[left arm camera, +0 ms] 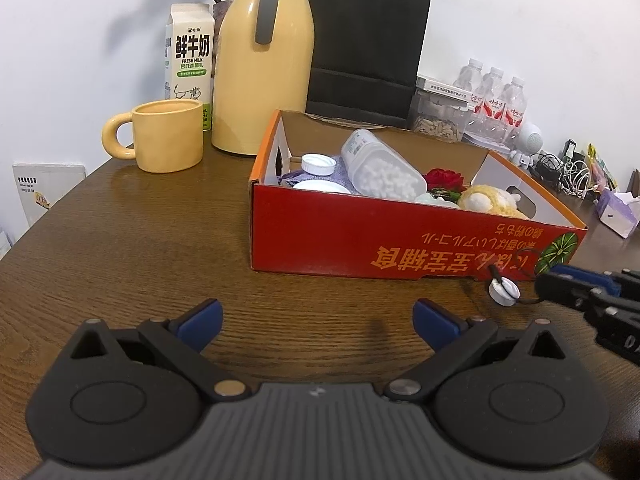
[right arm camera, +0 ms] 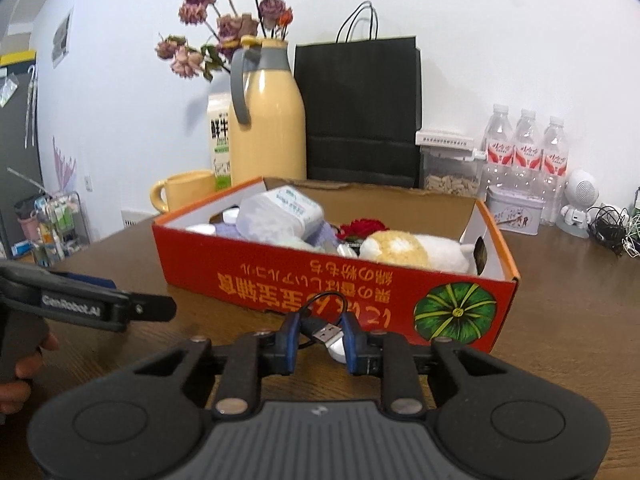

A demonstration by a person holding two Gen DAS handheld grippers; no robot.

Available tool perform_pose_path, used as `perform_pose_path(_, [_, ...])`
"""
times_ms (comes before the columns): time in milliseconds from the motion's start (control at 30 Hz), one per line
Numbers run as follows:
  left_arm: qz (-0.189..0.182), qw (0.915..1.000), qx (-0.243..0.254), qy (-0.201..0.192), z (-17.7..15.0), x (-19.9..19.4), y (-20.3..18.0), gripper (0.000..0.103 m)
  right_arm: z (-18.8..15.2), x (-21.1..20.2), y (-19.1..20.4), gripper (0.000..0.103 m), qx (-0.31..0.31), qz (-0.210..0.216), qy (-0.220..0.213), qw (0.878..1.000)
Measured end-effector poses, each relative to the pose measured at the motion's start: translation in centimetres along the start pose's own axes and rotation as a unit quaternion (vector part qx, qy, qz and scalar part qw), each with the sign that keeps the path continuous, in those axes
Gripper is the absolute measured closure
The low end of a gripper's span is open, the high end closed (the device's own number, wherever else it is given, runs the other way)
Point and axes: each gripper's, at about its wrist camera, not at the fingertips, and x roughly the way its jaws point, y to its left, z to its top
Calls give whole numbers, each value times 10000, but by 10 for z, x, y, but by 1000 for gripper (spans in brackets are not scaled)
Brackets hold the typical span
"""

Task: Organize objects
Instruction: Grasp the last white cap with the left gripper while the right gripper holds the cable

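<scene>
Red cardboard box (right arm camera: 280, 280) with orange lettering and a green pumpkin printed on its side sits open-topped on the dark wood-grain table (left arm camera: 140, 240), and it already holds most of what seems meant for it: a clear plastic bottle of small white tablets (left arm camera: 382, 168) lying on its side, a white screw cap (left arm camera: 319, 164), a piece of lilac knitted cloth (left arm camera: 298, 176), a red fabric rose (left arm camera: 443, 179) and a yellow-and-white plush toy (right arm camera: 404, 250). One item is not yet in: a short black cable with a white round puck and a metal USB plug (right arm camera: 328, 334), which lies just in front of the box's near wall. The right gripper (right arm camera: 320, 344) has its blue-padded jaws drawn close around that cable, the plug and a loop of cord poking out between them, so it looks gripped, though the puck may be resting on or barely above the wood. The left gripper (left arm camera: 318, 320) hovers wide open over bare table with nothing between its pads. By my reading the job is nearly finished; what remains is lifting the cable over the near wall and dropping it among the other things. The yellow mug, jug and milk carton behind look like background.
</scene>
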Motion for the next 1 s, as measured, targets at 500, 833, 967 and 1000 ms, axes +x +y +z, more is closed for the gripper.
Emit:
perform_pose_path(500, [-218, 9986, 463, 106, 0, 17, -76, 0, 2, -33, -51, 82, 421, -126, -525, 9977])
perform_pose_path(833, [-141, 9976, 653, 184, 1, 45, -138, 0, 0, -47, -88, 82, 601, -225, -737, 9952])
perform_pose_path(967, [8, 9973, 686, 249, 2, 58, -153, 3, -1, -52, -95, 82, 635, -232, -797, 9945])
perform_pose_path(1000, [37, 9973, 688, 263, 3, 61, -155, 4, -1, -53, -97, 82, 639, -230, -810, 9944])
